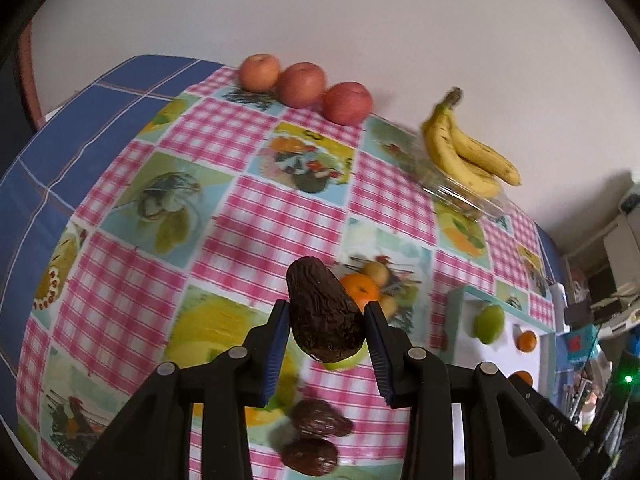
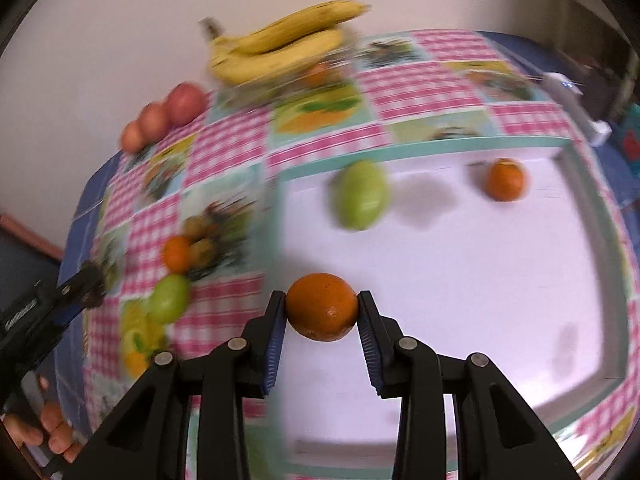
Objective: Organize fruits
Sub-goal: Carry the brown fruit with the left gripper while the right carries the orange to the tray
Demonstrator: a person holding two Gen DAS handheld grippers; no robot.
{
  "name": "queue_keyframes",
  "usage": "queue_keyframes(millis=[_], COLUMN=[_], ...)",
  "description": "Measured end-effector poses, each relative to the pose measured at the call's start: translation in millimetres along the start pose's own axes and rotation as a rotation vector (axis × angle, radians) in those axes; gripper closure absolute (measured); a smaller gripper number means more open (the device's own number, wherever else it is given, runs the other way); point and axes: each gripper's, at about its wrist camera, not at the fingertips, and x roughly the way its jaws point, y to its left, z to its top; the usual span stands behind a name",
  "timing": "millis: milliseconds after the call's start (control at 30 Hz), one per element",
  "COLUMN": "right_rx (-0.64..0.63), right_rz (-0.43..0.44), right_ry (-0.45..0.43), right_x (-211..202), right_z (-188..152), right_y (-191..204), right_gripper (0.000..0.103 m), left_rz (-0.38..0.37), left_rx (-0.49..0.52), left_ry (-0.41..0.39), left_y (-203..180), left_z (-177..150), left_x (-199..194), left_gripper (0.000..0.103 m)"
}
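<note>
The left tongs grip a dark wrinkled avocado above the bench. The right tongs clamp an orange over the white tray, where a green fruit and another orange lie farther back; bananas sit beyond the tray.

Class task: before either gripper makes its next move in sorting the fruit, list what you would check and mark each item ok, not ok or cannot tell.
1. Left gripper clamped on the dark avocado: ok.
2. Right gripper clamped on the orange: ok.
3. Orange is over the white tray: ok.
4. Free room in the tray beside the green fruit and the small orange: ok.
5. Two more avocados on the table below the left gripper, clear of the lifted one: ok.
6. Where the avocado belongs: cannot tell.
</note>
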Motion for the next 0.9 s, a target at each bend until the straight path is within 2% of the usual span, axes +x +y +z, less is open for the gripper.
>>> queue_keyframes(millis=[233,400,533,733,900], right_rx=[0.128,0.190,0.234,0.258,0.255], right_rz=[-0.081,-0.126,-0.134,-0.153,-0.173], right_ry=[-0.033,-0.065,-0.096,-0.131,-0.136], right_x=[-12,-19,-21,-22,-17], right_z=[10,16,22,35,47], right_y=[-67,-99,-119,-137,-150], right_gripper=[0.066,0.066,0.066,0.066,0.066], left_rz=[-0.075,-0.122,-0.163,-0.173,-0.178], left_rx=[0.085,0.204,0.282,0.391,0.435], left_ry=[0.031,0.047,0.095,0.159,0.165], left_y=[-48,-97,-135,-190,-220], left_z=[-14,-25,-35,-55,-62], left_x=[4,10,26,61,83], left_gripper=[0.063,0.063,0.063,0.063,0.063])
